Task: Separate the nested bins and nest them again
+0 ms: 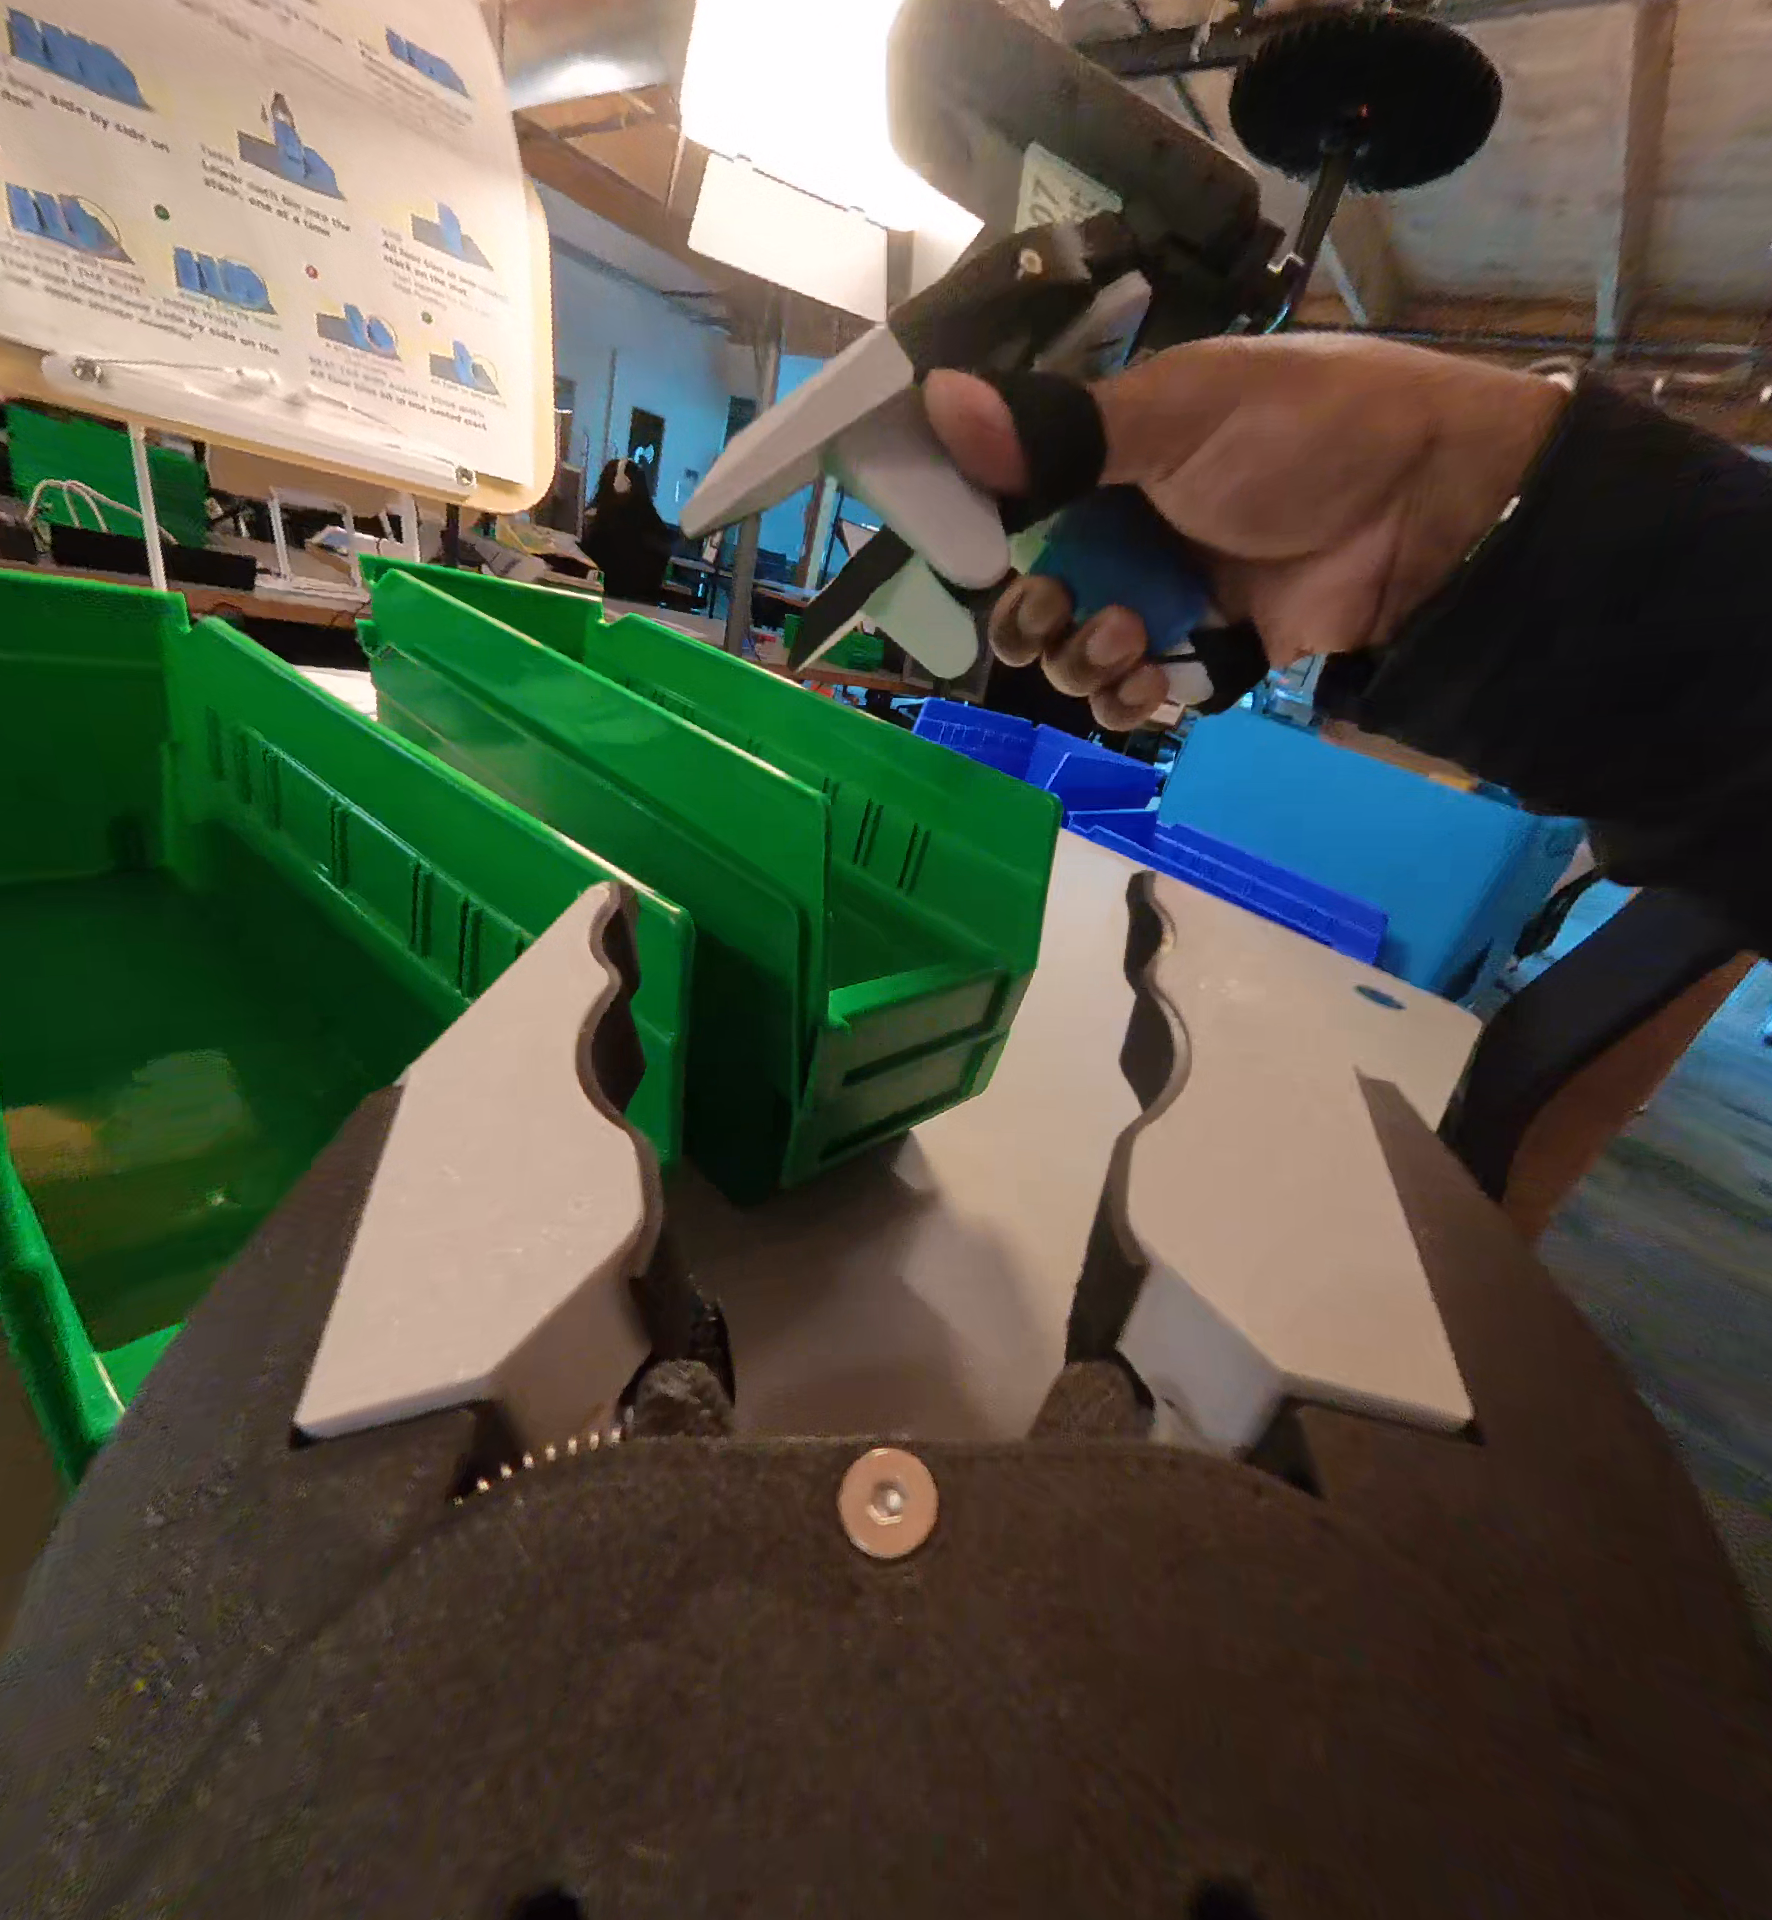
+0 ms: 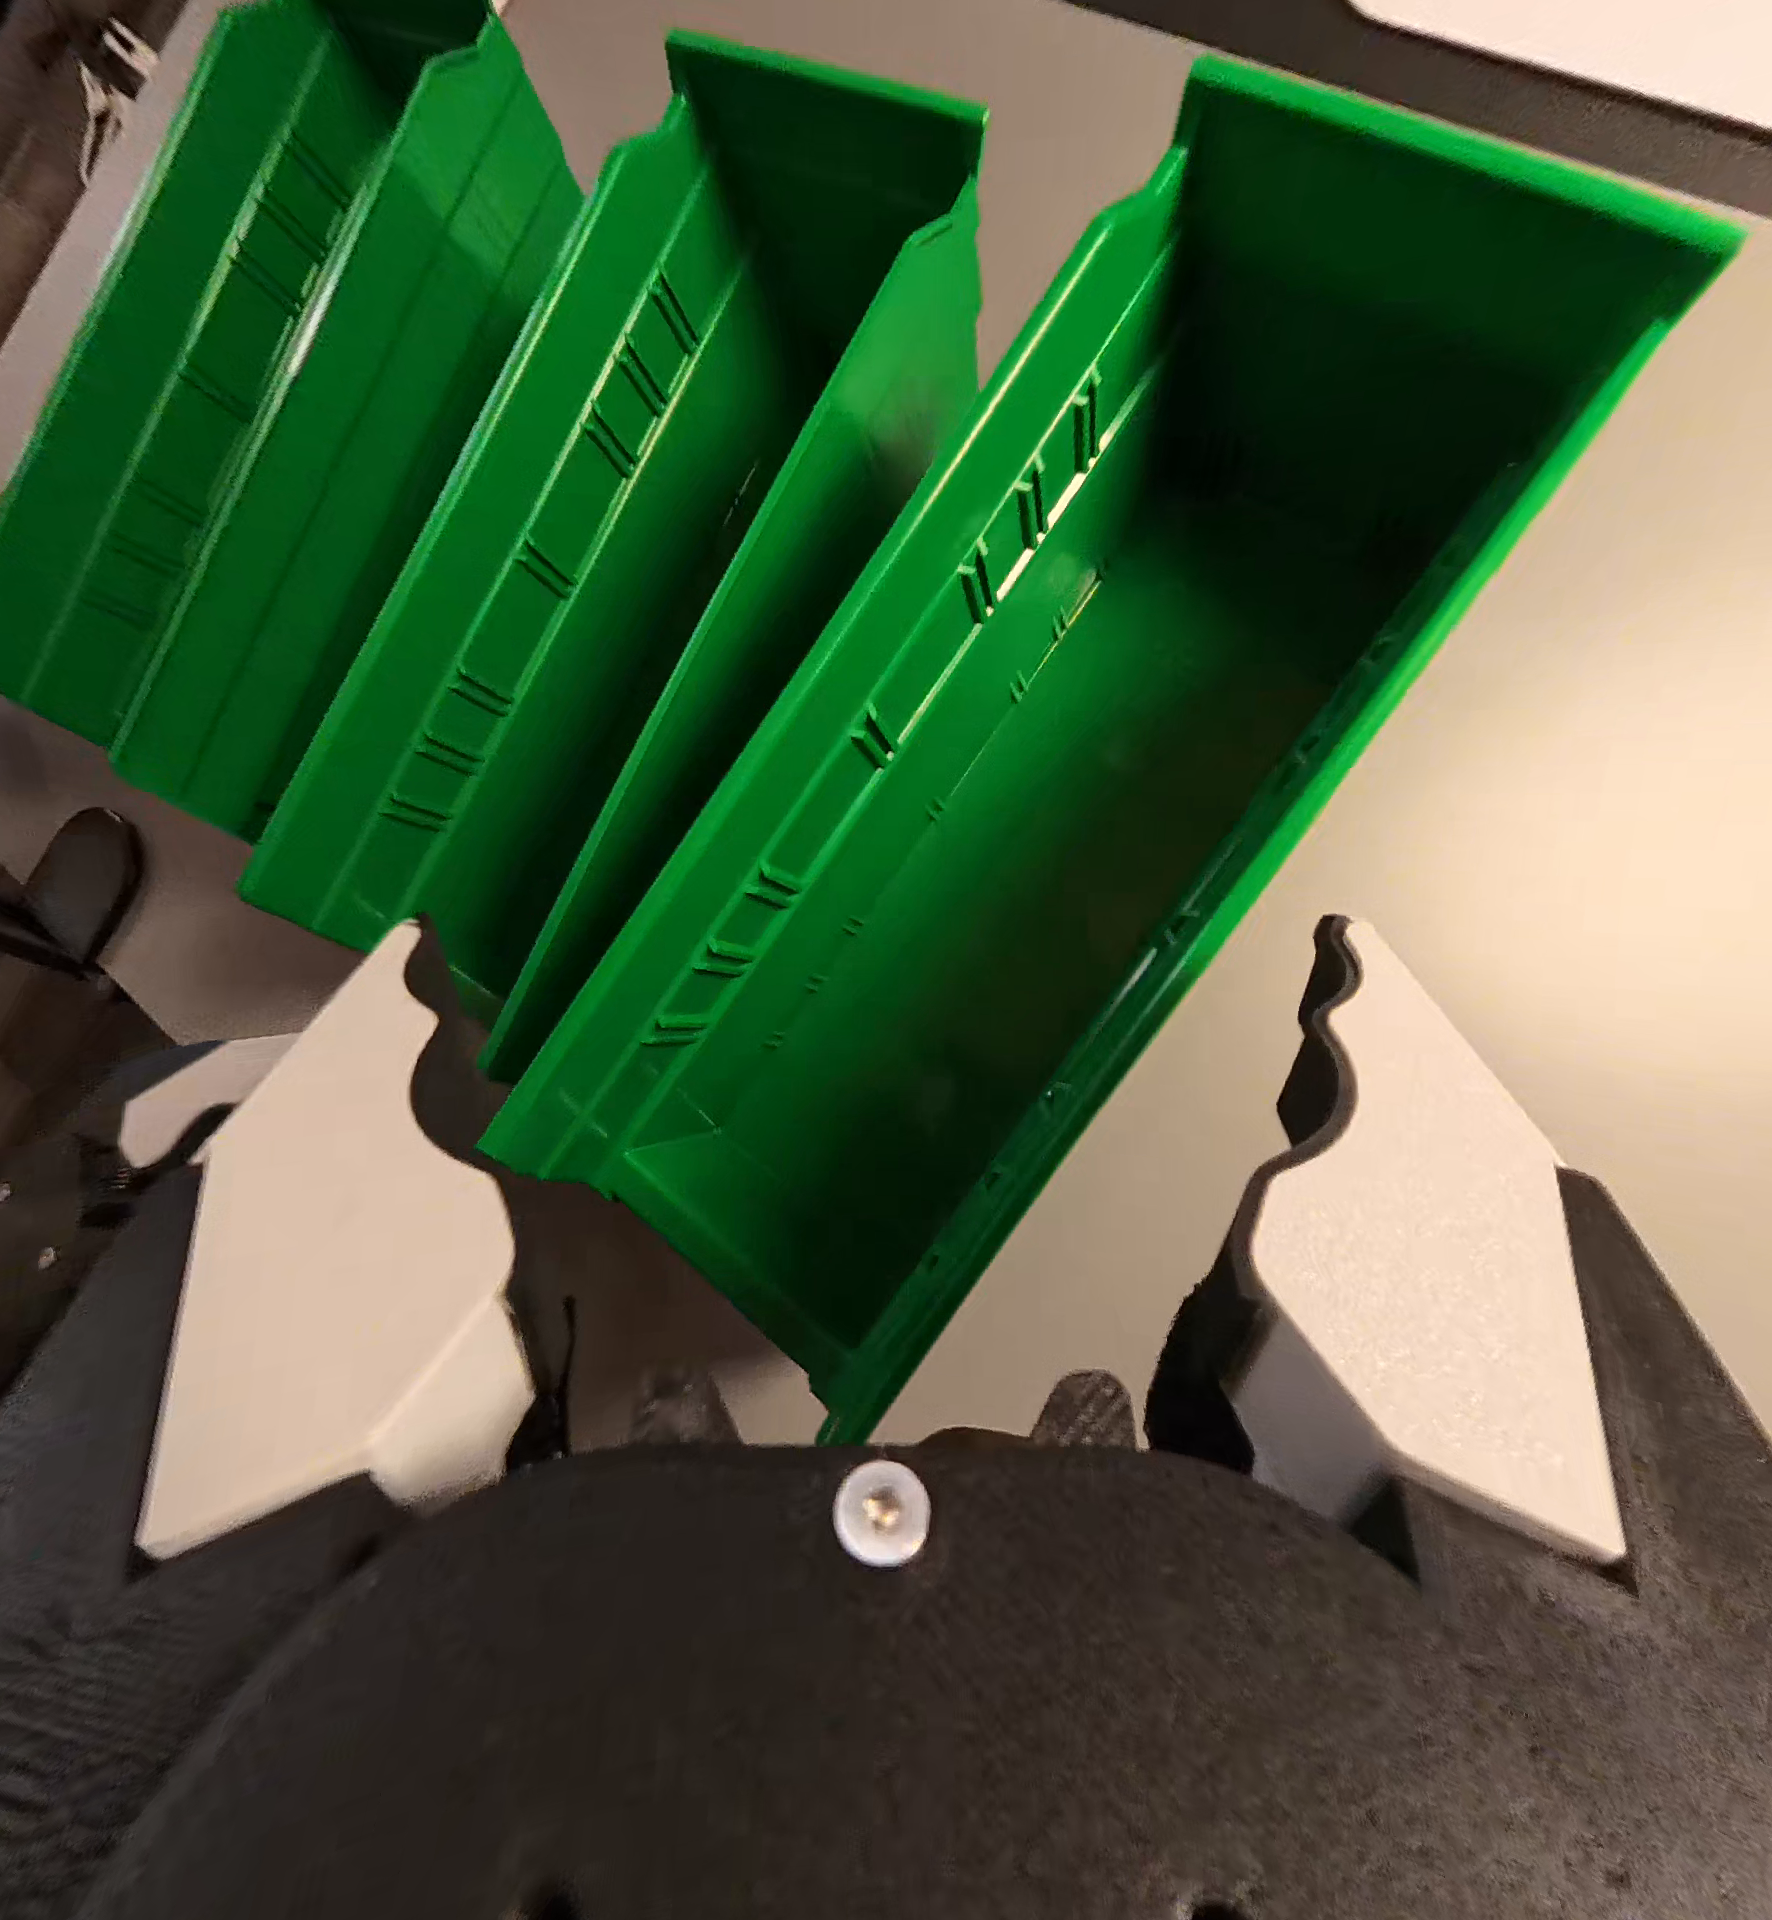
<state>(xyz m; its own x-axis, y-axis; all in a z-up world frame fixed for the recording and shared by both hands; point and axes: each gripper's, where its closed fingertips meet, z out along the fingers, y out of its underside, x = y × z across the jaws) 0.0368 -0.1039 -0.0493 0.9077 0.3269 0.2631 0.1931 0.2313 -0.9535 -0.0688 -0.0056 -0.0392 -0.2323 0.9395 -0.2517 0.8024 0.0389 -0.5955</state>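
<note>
Three green bins stand side by side on the table, open tops up. In the right wrist view I look down on the right bin (image 2: 1121, 779), the middle bin (image 2: 653, 520) and the left one (image 2: 238, 364). My right gripper (image 2: 871, 987) hangs above the right bin's near end, jaws wide open and empty. It also shows in the left wrist view (image 1: 747, 587), held by a hand high over the bins. My left gripper (image 1: 882, 977) is low at the bins' front ends, open and empty. Its left finger (image 1: 549, 1091) is beside the near bin's (image 1: 186, 987) right wall, and another green bin (image 1: 809, 883) stands ahead.
A picture instruction sheet (image 1: 238, 208) stands on a post behind the bins. Blue bins (image 1: 1121, 810) lie beyond the table's (image 1: 1277, 987) far edge. Bare tabletop (image 2: 1588, 727) lies right of the bins. A dark chair (image 2: 82, 883) is off the table's left side.
</note>
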